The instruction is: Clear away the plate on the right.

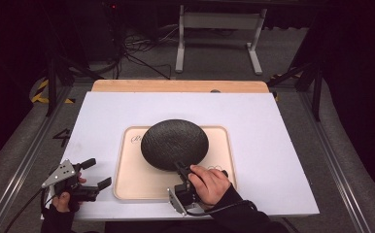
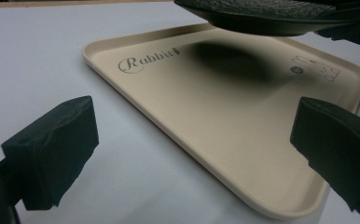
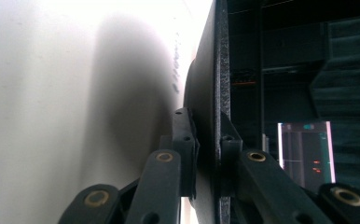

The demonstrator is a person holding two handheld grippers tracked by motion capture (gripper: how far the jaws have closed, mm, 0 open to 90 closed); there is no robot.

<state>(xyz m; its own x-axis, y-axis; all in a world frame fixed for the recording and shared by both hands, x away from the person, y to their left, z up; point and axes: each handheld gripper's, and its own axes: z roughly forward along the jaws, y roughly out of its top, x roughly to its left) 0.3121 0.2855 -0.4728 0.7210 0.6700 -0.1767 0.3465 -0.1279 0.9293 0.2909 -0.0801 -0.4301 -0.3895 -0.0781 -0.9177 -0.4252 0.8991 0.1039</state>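
Note:
A round black textured plate (image 1: 175, 144) hangs roughly level above a beige tray (image 1: 127, 187) marked "Rabbit" and casts a shadow on it. My right gripper (image 1: 179, 168) is shut on the plate's near rim. In the right gripper view, which is rolled sideways, my right gripper (image 3: 206, 135) pinches the thin rim of the plate (image 3: 220, 70), with the tray (image 3: 52, 93) beside it. My left gripper (image 1: 99, 172) rests open on the table by the tray's near left corner. In its own view the left gripper (image 2: 192, 154) holds nothing, and the tray (image 2: 206, 121) lies ahead under the plate (image 2: 271, 18).
The tray lies on a white tabletop (image 1: 253, 121) with a wooden strip (image 1: 176, 86) along its far edge. Beyond it are a metal stand (image 1: 219, 34) and floor cables (image 1: 137, 48). A lit screen (image 3: 306, 149) shows in the dark background.

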